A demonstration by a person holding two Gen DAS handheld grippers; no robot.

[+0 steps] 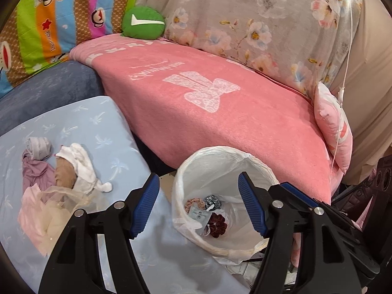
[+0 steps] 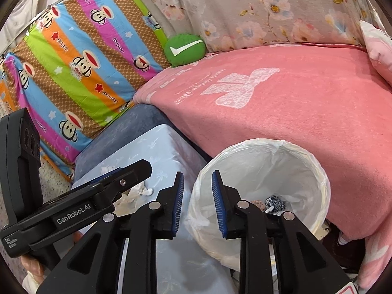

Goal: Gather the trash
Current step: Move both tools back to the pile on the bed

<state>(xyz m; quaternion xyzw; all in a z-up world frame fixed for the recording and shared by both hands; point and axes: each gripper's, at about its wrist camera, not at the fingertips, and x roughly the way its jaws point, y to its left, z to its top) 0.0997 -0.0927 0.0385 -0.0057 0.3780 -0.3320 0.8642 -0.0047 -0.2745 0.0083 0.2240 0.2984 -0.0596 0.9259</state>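
- Left wrist view: one bin (image 1: 220,220) with a white liner, sitting between the light blue table (image 1: 98,127) and the pink blanket (image 1: 220,103).
- I count four bits of trash at the bottom of the bin: a pink scrunchie (image 1: 194,202), a black-and-white scrunchie (image 1: 212,201), a dark red scrunchie (image 1: 217,225) and one small sachet (image 1: 199,216).
- My left gripper (image 1: 198,204) is spread wide with nothing between its pads, hanging over the near rim of the bin.
- One heap of leftovers (image 1: 61,181) is on the table, left of the bin: white tissue, something mauve, something tan, sheer plastic. They overlap, so I can't count them properly.
- Right wrist view: my right gripper (image 2: 198,202) has a narrow gap, nothing in it, sitting over the bin's left rim.
- From that side the gripper's arms hide most of the bin floor, only the black-and-white scrunchie shows clearly.
- Left gripper's body covers nearly all of the heap there too.
- One green cushion (image 1: 143,23) with a white tick, one pink pillow (image 1: 334,127) cut off at the right.
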